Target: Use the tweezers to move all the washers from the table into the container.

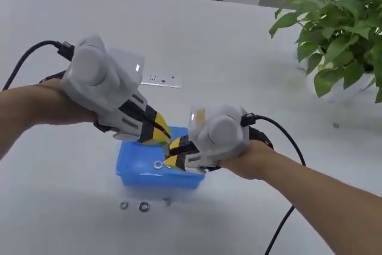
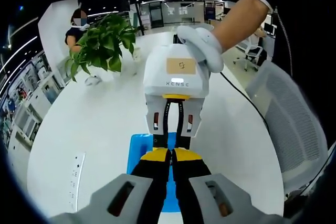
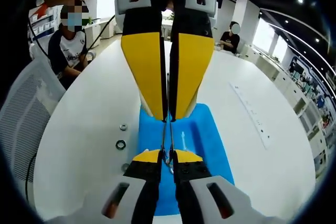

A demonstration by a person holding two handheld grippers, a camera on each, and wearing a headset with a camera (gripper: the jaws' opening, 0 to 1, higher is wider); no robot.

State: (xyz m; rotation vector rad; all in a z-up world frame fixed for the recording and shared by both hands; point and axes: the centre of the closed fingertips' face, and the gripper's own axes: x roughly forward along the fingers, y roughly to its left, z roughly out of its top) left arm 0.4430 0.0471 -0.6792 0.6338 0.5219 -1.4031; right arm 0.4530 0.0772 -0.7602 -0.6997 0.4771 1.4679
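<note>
The white bench (image 1: 239, 46) carries a blue container (image 1: 154, 178) directly under both tips. The left gripper (image 1: 160, 134) and the right gripper (image 1: 173, 158) meet nose to nose, jaws narrow, both pinching the thin tweezers (image 3: 167, 132). Three washers (image 1: 144, 206) lie just outside the container, nearer the right gripper.

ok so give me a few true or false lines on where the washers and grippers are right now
Three washers lie on the table beside the container. True.
The container is red. False: it is blue.
The left gripper and right gripper meet over the container. True.
The tweezers lie flat on the table. False: the tweezers sit between the grippers' fingers.
</note>
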